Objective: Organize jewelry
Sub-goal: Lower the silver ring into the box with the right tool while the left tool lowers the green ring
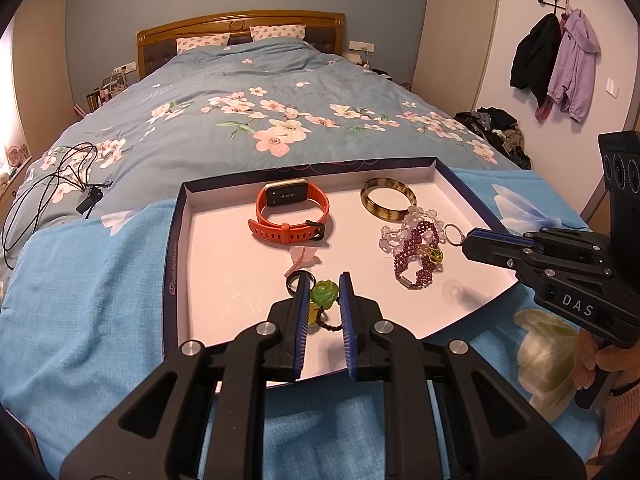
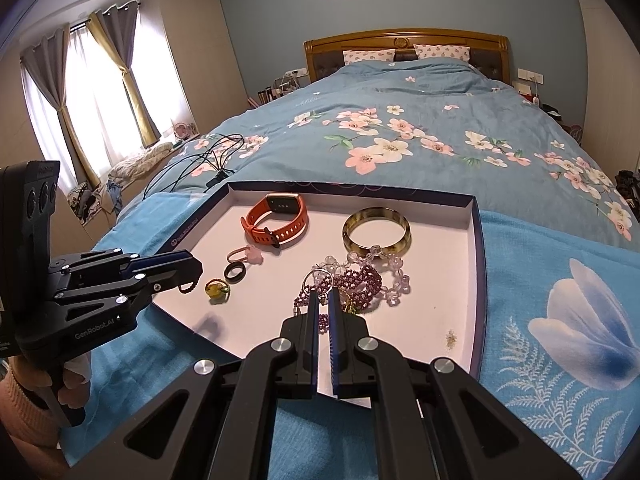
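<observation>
Right tool (image 1: 466,240) reads "DAS"; left tool (image 2: 192,270) reads "GenRobot.AI".

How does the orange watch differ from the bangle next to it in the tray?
The watch is bright orange, with a dark screen and a buckled, holed strap; the bangle is a plain rigid ring, mottled yellow-brown. The watch stands alone; clear beads overlap the bangle's near edge. Both lie at the tray's far end.

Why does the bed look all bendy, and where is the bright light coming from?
Left wrist view: the fisheye lens bows the bed and the tray edges. Right wrist view: the window glares white, washed out, while the room corners go dark.
</observation>
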Demonstrator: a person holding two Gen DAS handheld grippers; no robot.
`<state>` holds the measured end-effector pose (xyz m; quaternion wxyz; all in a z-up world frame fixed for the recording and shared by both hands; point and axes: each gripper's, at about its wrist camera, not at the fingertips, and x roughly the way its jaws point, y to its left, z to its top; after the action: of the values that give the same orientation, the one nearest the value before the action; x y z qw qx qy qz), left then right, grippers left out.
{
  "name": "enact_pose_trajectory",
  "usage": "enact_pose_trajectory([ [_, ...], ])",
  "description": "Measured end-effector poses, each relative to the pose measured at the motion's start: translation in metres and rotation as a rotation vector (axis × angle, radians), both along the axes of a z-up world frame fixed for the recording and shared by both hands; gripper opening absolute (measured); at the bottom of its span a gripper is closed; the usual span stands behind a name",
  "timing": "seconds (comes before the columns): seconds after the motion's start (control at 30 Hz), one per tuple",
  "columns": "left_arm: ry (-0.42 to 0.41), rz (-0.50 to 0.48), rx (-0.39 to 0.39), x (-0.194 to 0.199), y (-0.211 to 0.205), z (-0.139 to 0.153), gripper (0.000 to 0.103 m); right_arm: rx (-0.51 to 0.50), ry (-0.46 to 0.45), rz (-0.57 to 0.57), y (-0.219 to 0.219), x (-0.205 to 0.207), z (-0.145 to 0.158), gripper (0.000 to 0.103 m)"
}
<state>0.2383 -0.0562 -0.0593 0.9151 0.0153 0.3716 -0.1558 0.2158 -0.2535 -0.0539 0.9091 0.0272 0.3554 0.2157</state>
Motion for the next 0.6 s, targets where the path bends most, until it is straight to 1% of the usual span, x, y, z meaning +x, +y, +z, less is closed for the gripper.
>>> enact_pose_trajectory([
  [0.6, 0.022, 0.02, 0.018, 0.0096, -0.0024, -0.0087, 0.015, -0.018, 0.027, 0.005, 0.005, 0.0075, -0.005, 0.003],
])
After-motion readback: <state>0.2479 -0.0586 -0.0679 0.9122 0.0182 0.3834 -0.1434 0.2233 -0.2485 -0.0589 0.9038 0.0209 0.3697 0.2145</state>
